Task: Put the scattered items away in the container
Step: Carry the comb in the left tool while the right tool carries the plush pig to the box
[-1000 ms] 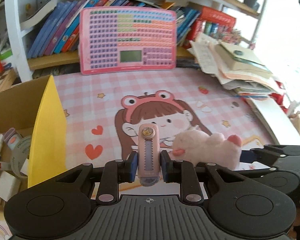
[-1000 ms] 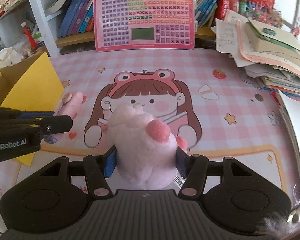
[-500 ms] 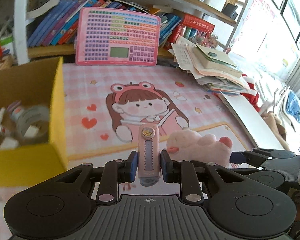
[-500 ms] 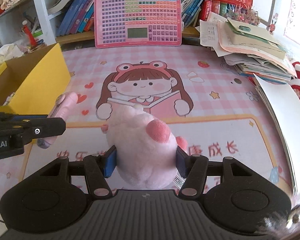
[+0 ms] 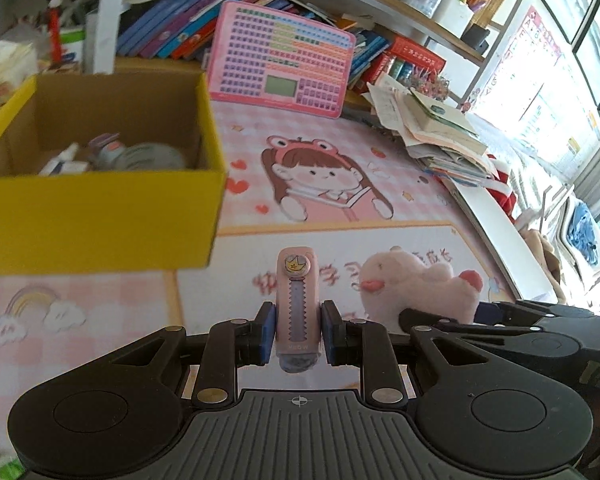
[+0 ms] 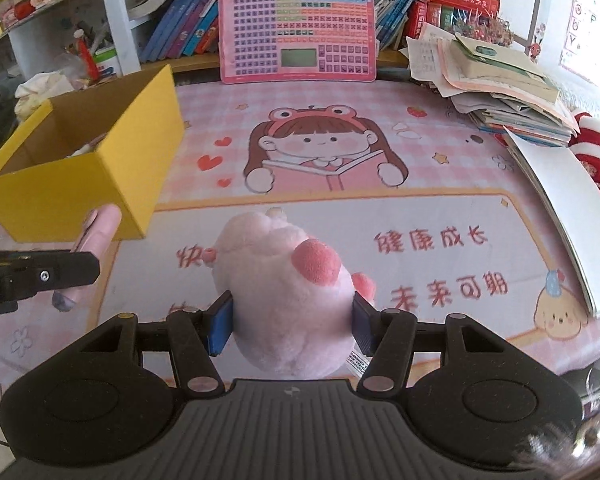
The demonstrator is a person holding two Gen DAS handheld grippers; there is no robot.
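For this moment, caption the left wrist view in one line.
Left gripper clamps a pink utility knife near the yellow box; right gripper holds a pink plush toy.

both wrist views face forward, low, sharing yellow box [image 5: 100,208] [image 6: 80,184]

A pink slider-type cutter [image 5: 297,307] with a purple toothed strip stands upright, pinched at its lower half. A pink plush toy [image 6: 288,292] is squeezed at its sides. The open yellow box [image 5: 100,208], holding small items, sits near the mat's left edge
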